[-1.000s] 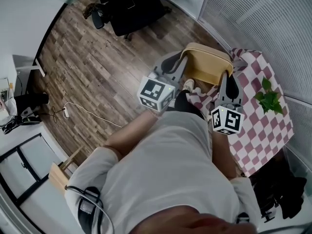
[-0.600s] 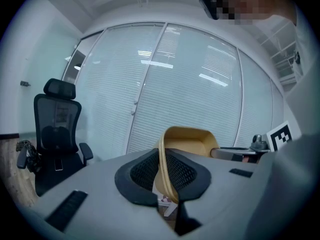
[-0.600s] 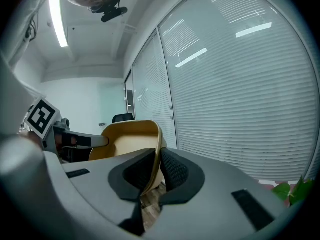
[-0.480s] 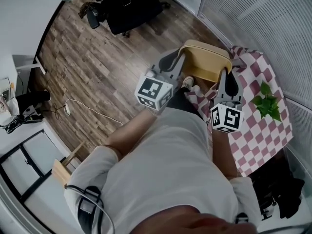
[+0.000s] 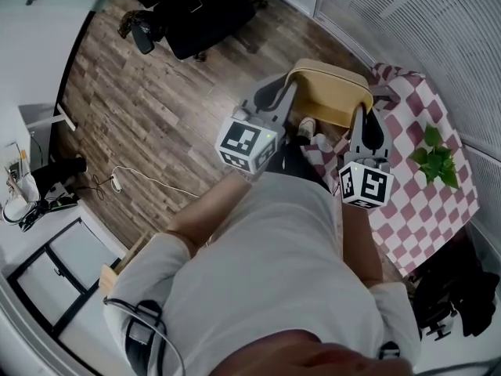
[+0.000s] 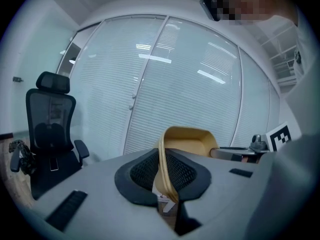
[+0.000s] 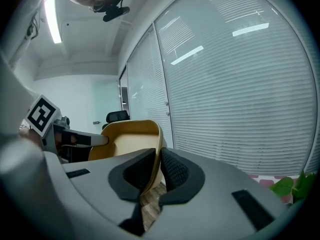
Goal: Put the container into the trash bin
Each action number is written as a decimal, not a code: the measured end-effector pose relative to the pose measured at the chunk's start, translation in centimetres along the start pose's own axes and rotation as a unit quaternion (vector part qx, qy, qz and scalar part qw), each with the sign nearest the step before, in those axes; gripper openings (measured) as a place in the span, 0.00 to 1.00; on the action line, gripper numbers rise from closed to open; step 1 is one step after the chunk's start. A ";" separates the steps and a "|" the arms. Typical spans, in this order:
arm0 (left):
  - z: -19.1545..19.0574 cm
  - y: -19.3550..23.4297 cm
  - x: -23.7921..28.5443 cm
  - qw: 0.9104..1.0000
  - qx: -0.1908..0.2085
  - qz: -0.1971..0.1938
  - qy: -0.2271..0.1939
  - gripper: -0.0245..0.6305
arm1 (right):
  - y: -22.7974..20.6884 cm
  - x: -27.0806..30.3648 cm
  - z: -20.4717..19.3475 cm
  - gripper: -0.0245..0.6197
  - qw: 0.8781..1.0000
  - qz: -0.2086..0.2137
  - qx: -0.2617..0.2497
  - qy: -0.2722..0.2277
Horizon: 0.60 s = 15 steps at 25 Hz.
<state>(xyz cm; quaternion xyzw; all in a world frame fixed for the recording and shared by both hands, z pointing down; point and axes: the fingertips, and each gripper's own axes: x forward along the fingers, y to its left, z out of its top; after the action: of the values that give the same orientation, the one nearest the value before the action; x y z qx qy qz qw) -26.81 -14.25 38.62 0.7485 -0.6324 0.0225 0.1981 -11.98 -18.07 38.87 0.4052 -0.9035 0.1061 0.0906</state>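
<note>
A tan rectangular container (image 5: 329, 92) hangs in the air between both grippers, above the floor by the table's corner. My left gripper (image 5: 283, 100) is shut on its left rim (image 6: 162, 174), the thin wall pinched between the black pads. On the opposite rim (image 7: 156, 159) my right gripper (image 5: 365, 116) is shut the same way. The container's hollow (image 6: 190, 143) faces up and looks empty in both gripper views. No trash bin shows in any view.
A table with a red-and-white checked cloth (image 5: 423, 202) and a small green plant (image 5: 434, 159) stands at the right. A black office chair (image 5: 196, 14) is at the back on the wood floor (image 5: 149, 116). White blinds (image 5: 423, 30) line the far wall. A cable (image 5: 149, 182) lies on the floor.
Both grippers with the container have shifted slightly up and right in the head view, toward the blinds. The grip on both rims is unchanged.
</note>
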 end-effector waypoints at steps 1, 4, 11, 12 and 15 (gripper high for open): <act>-0.2 0.3 0.1 1.000 -0.001 -0.003 0.003 0.12 | 0.2 0.2 -0.2 0.12 1.000 -0.003 0.001 0.003; -0.9 1.5 0.6 1.000 -0.004 -0.009 0.014 0.12 | 0.6 1.2 -1.2 0.12 1.000 -0.008 0.002 0.013; -4.8 3.8 2.2 0.998 -0.029 -0.025 0.056 0.12 | 0.6 3.2 -5.3 0.12 0.998 -0.021 0.010 0.051; -5.4 4.0 2.5 0.997 -0.032 -0.026 0.062 0.12 | 0.5 3.5 -6.0 0.12 0.998 -0.024 0.012 0.056; -7.6 4.8 3.7 0.995 -0.044 -0.029 0.080 0.12 | 0.0 4.3 -8.2 0.12 0.997 -0.031 0.019 0.071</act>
<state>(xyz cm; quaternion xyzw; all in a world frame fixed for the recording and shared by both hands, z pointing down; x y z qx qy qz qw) -29.01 -15.83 47.96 0.7530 -0.5930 0.0484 0.2811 -14.11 -18.95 47.83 0.4259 -0.8797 0.1490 0.1504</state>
